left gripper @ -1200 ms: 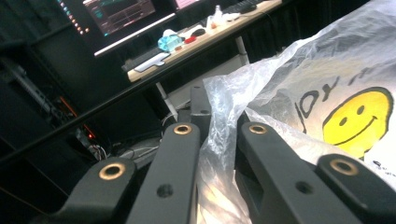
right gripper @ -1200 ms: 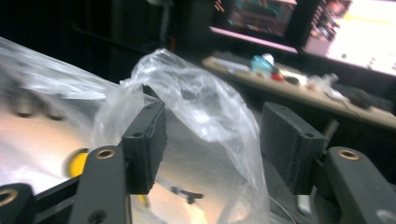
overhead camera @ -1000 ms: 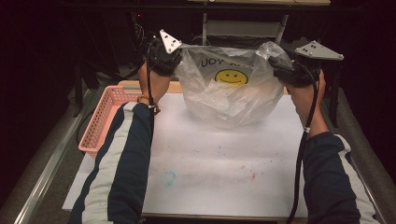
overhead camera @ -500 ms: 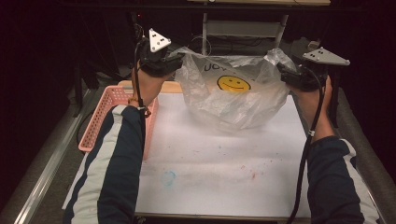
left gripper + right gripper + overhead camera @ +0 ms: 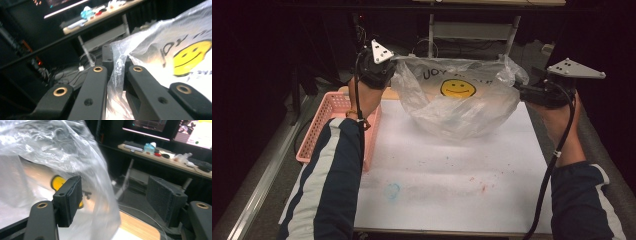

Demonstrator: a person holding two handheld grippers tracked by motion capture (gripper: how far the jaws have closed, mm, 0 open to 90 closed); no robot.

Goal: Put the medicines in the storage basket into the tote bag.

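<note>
- The room is dark, and the white table mat [image 5: 452,175] is bright, with a pink basket [image 5: 329,125] at its left edge.
- Your left gripper [image 5: 117,71] pinches the clear plastic bag [image 5: 457,107] tight; keep that hold.
- Your right gripper [image 5: 113,197] has just been opening, and its jaws stand wide with bag film between them, pads not pressing.
- Close the right one on the rim before you lift, I think.
- The bag hangs between your hands over the mat's far side, crinkly, with a yellow smiley face [image 5: 458,88].
</note>
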